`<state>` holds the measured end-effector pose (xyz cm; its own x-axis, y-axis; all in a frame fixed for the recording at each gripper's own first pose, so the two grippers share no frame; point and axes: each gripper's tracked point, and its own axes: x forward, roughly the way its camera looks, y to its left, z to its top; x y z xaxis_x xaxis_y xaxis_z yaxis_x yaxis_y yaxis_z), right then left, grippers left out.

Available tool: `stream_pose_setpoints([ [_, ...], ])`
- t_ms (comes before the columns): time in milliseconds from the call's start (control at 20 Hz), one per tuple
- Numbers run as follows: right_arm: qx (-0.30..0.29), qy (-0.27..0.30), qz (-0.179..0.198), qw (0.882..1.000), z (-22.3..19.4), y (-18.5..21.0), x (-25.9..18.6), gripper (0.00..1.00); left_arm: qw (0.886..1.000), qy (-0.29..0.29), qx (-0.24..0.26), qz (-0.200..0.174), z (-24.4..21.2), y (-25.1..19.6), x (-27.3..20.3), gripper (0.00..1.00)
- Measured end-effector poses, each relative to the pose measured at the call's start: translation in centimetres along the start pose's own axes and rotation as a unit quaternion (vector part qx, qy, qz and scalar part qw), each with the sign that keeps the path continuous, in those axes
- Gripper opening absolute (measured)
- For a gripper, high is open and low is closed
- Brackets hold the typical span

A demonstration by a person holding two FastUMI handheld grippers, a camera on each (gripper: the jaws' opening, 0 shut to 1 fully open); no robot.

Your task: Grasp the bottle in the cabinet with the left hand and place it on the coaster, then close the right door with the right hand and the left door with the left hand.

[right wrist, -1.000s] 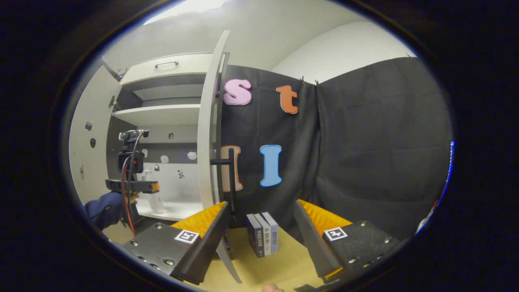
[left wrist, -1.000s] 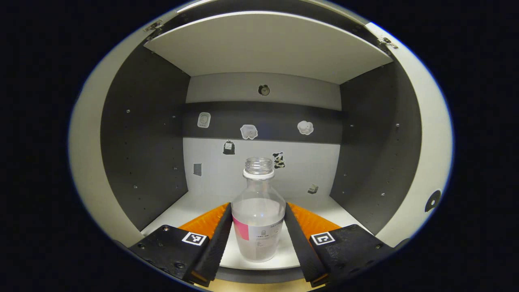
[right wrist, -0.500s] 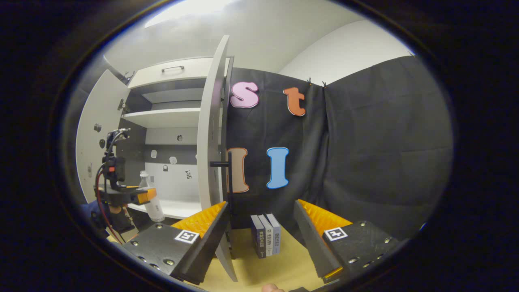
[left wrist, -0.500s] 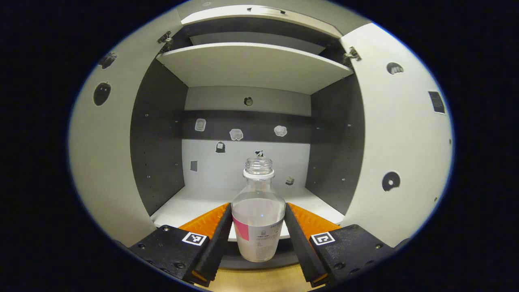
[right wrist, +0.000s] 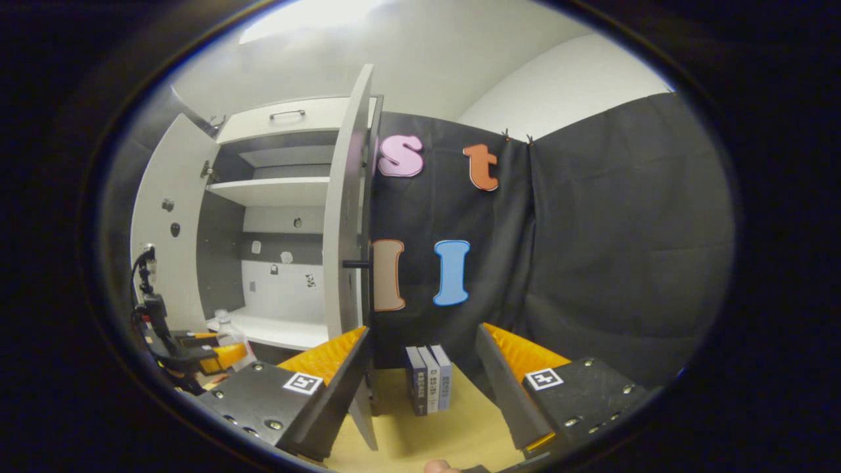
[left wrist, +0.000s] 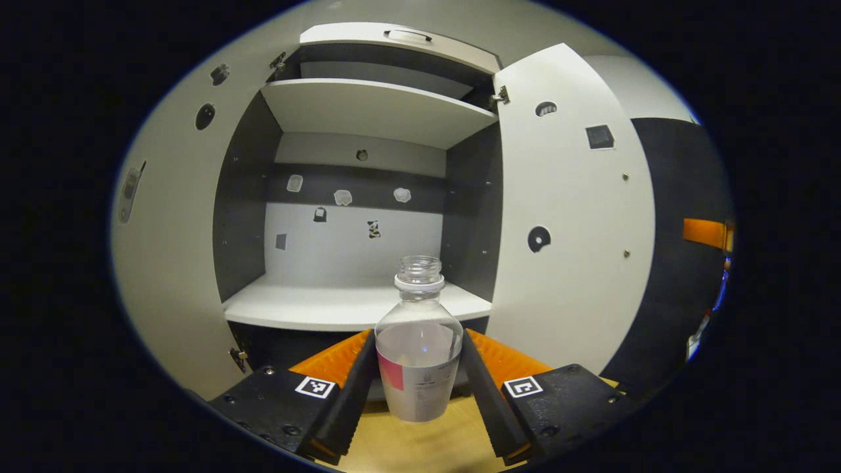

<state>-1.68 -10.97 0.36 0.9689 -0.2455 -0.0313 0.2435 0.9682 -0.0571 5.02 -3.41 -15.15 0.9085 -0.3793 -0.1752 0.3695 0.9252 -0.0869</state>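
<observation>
A clear capless bottle (left wrist: 418, 348) with a white and pink label hangs upright above the wooden tabletop (left wrist: 420, 447), held between both fingers of my left gripper (left wrist: 418, 368). It is outside the white cabinet (left wrist: 355, 302), in front of its lower shelf. Both cabinet doors stand open: the left door (left wrist: 164, 249) and the right door (left wrist: 571, 230). In the right gripper view my right gripper (right wrist: 420, 374) is open and holds nothing, close to the right door's edge (right wrist: 341, 217) and its dark handle (right wrist: 358, 264). The left gripper (right wrist: 197, 351) with the bottle (right wrist: 230, 332) shows at the far left there.
Three upright books (right wrist: 430, 387) stand on the tabletop (right wrist: 447, 433) against the black cloth wall, just right of the open right door. An upper shelf (left wrist: 374, 112) spans the cabinet. Small stickers dot the cabinet's back wall.
My left gripper has drawn the bottle back out of the cabinet and lower, from over the shelf to over the tabletop. The right gripper has hardly moved and stays open.
</observation>
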Motion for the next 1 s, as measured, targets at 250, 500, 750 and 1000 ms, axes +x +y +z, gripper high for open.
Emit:
stream_pose_setpoints([
  [250,-0.001,-0.002,0.012,1.0,0.4,0.3,0.2,0.93,0.998,0.043,-0.008,-0.037,-6.6,-1.7,-3.0,0.78],
  [500,0.0,-0.004,0.02,1.0,0.8,0.2,0.6,0.93,0.991,0.108,-0.023,-0.07,-14.3,-3.8,-5.7,0.79],
  [750,-0.003,-0.003,0.029,1.0,0.4,0.2,0.6,0.96,0.982,0.165,-0.061,-0.063,-20.6,-4.6,-7.4,0.8],
  [1000,-0.012,0.001,0.031,0.999,0.2,0.3,0.8,0.93,0.984,0.15,-0.087,-0.046,-22.6,-4.9,-7.4,0.82],
])
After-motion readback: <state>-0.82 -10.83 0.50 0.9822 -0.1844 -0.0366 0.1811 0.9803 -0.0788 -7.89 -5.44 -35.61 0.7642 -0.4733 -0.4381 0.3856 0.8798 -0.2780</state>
